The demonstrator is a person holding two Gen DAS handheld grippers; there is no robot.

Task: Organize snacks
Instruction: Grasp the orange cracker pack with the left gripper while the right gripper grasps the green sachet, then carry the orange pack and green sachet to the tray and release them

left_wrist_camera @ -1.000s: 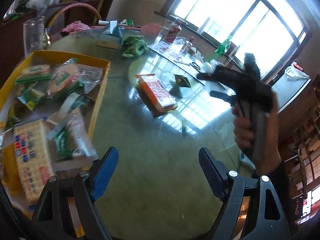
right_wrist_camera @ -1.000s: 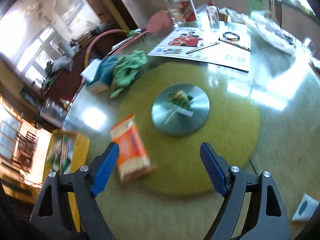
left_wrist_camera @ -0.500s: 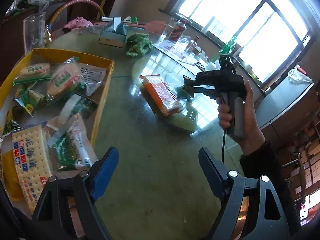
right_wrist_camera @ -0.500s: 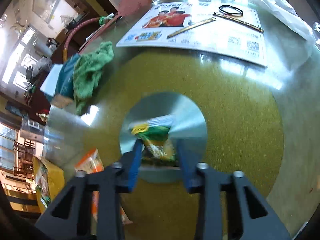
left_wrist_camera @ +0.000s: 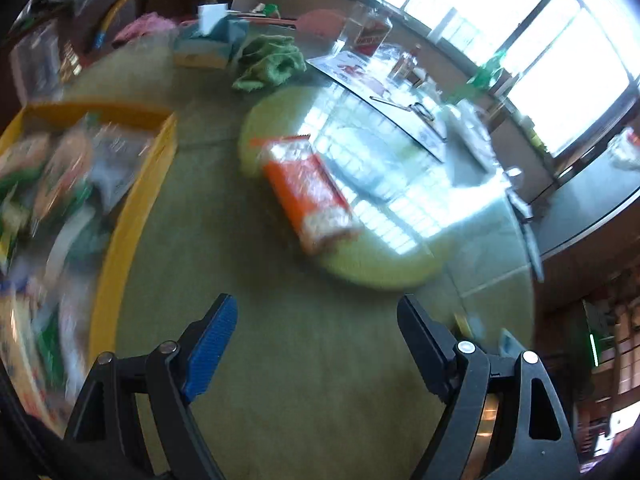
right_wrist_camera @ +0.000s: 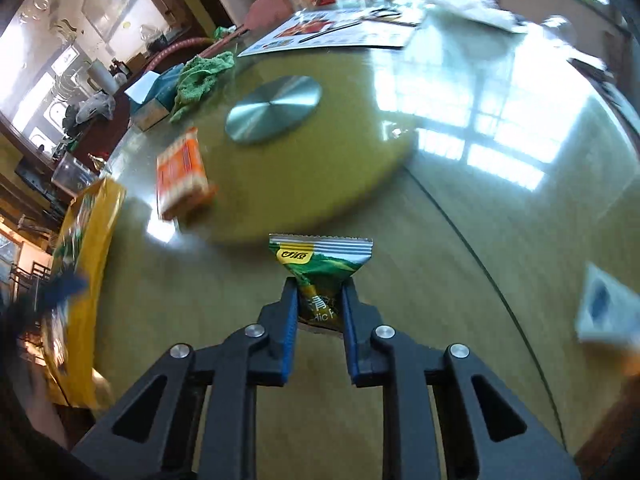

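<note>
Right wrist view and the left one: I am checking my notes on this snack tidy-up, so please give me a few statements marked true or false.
1. The right claw is shut on the green snack packet. True.
2. The left claw holds the orange cracker pack. False: it is open and empty; the pack lies on the table.
3. The metal disc has a packet on it. False: it is bare.
4. The yellow tray holds several snack packs. True.
5. A green cloth lies beside a tissue box. True.
</note>
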